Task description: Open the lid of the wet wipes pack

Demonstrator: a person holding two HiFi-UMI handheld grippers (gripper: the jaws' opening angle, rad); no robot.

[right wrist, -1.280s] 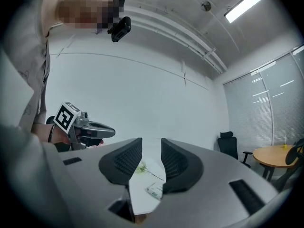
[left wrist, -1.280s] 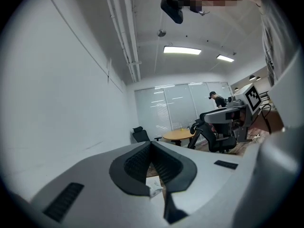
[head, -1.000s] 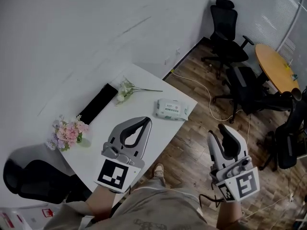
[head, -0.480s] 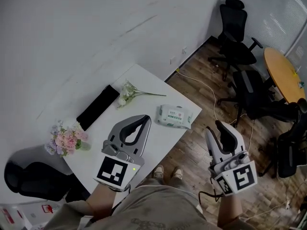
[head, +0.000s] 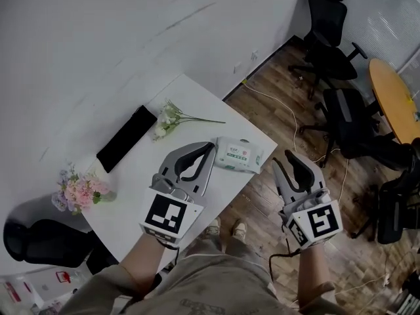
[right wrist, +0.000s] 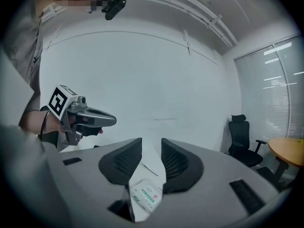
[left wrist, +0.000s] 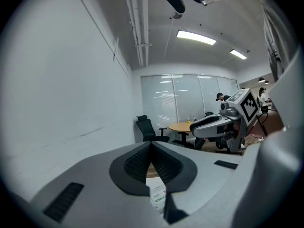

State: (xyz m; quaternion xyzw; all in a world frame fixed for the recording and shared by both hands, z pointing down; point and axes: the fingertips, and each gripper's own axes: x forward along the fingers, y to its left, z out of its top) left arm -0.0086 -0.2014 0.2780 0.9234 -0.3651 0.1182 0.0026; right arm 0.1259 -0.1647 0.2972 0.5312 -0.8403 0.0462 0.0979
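The wet wipes pack (head: 238, 154), white with a green label, lies flat near the right corner of the white table (head: 131, 182). My left gripper (head: 210, 147) is over the table, its tips right beside the pack's left end and its jaws shut with nothing between them (left wrist: 151, 145). The pack (left wrist: 158, 197) shows just below those tips. My right gripper (head: 289, 157) hangs beyond the table's right edge, over the floor and to the right of the pack, and it is open and empty (right wrist: 151, 144). Through its gap I see the pack (right wrist: 147, 196).
On the table lie a white flower sprig (head: 172, 118), a flat black slab (head: 126, 138) and a pink bouquet (head: 79, 190). Black office chairs (head: 328, 31) and a round wooden table (head: 397, 97) stand on the wood floor to the right. Another black chair (head: 46, 241) is at lower left.
Both grippers have moved forward and down toward the pack. The left tips now reach the pack's left end, and the right gripper has drawn nearer the table's right edge.
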